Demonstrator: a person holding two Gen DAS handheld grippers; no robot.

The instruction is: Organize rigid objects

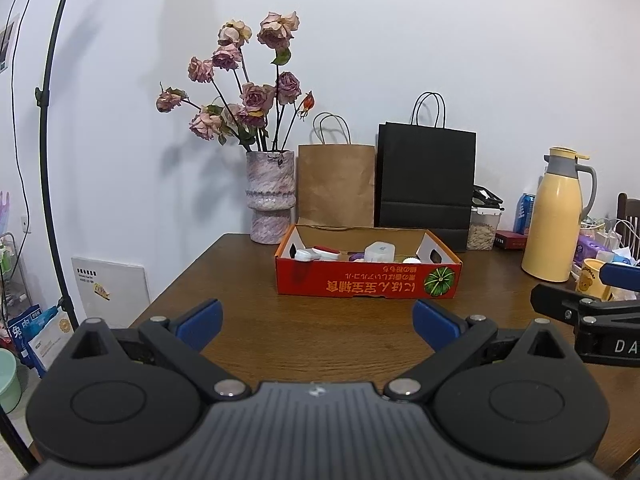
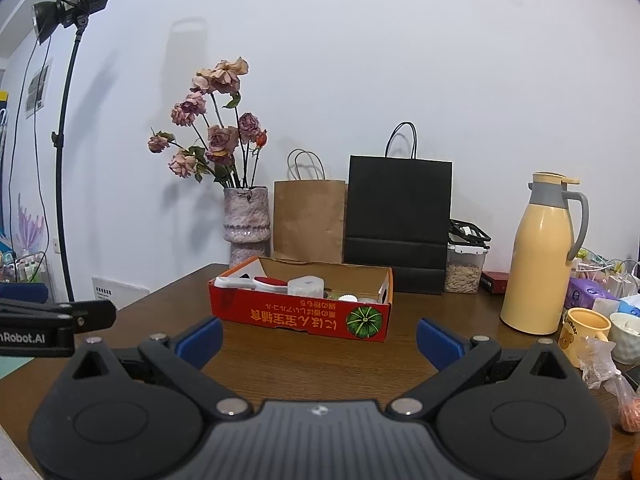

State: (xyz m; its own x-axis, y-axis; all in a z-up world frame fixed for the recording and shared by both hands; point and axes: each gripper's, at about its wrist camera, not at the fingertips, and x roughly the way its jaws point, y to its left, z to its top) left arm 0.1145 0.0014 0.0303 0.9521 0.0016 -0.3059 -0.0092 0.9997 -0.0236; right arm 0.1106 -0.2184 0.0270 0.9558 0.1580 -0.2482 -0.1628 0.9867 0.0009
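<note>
Table (image 1: 248, 344) of dark wood, wide, with bare surface across the near part. Behind it, against the white wall: black paper bag (image 1: 426, 180), brown paper bag (image 1: 336, 184), yellow thermos jug (image 1: 554, 216) to the right, vase (image 1: 271, 196) with dried roses (image 1: 248, 96) to the left.

In the middle of the table, well apart from both tools: red cardboard box (image 1: 368, 280), open at the top, with a green pumpkin picture on the front wall. Inside, small rigid objects: a translucent white container (image 1: 379, 252), a red and white item (image 1: 326, 253), something purple (image 1: 356, 257), a white round lid (image 1: 411, 261). Too small to name with more certainty.

Nearest to each camera, the tools. Left gripper (image 1: 318, 320): blue fingers (image 1: 200, 322) spread wide, nothing between them, only table. Right gripper (image 2: 320, 338): also spread wide, also empty, seen partly from the side at the right edge of the left view.

Step in hand, by judgement: the very start or the very end, hard to say which. No loose object visible on the bare table; everything already inside the box. Probably either taking things out to sort, or finished putting in.

For the next move: approach toward the box from above its front wall, choice of one item, closing on the rigid sides. Care needed with the low cardboard wall, which could be pushed along the table.
</note>
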